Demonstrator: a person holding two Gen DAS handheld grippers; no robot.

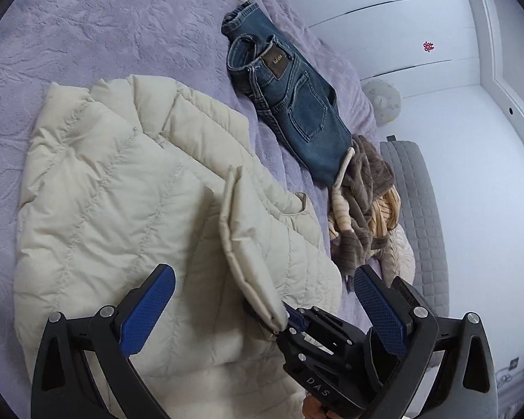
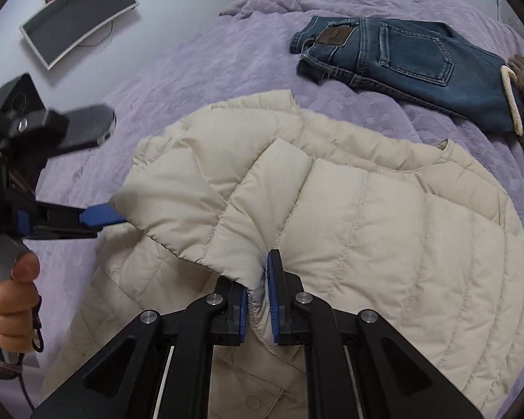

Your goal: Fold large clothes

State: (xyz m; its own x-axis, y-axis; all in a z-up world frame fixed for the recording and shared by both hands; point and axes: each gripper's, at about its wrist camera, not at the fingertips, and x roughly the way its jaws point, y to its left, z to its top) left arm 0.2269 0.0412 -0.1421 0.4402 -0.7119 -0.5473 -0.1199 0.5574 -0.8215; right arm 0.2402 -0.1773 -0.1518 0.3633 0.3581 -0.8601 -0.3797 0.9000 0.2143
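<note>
Squeezing the puffy cream quilted jacket [image 2: 366, 209] in the right tongs [image 2: 258, 300], left tongs [image 1: 263, 274] wide open. Partly folded; more folding left.

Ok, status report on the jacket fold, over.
Right gripper shut on edge of cream jacket, flap lifted. Left gripper open, near that flap. Jeans and brown garment lie apart on the bedspread, nothing in the way.

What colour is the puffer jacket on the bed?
Cream, quilted; the jacket shows best in the right wrist view.
</note>
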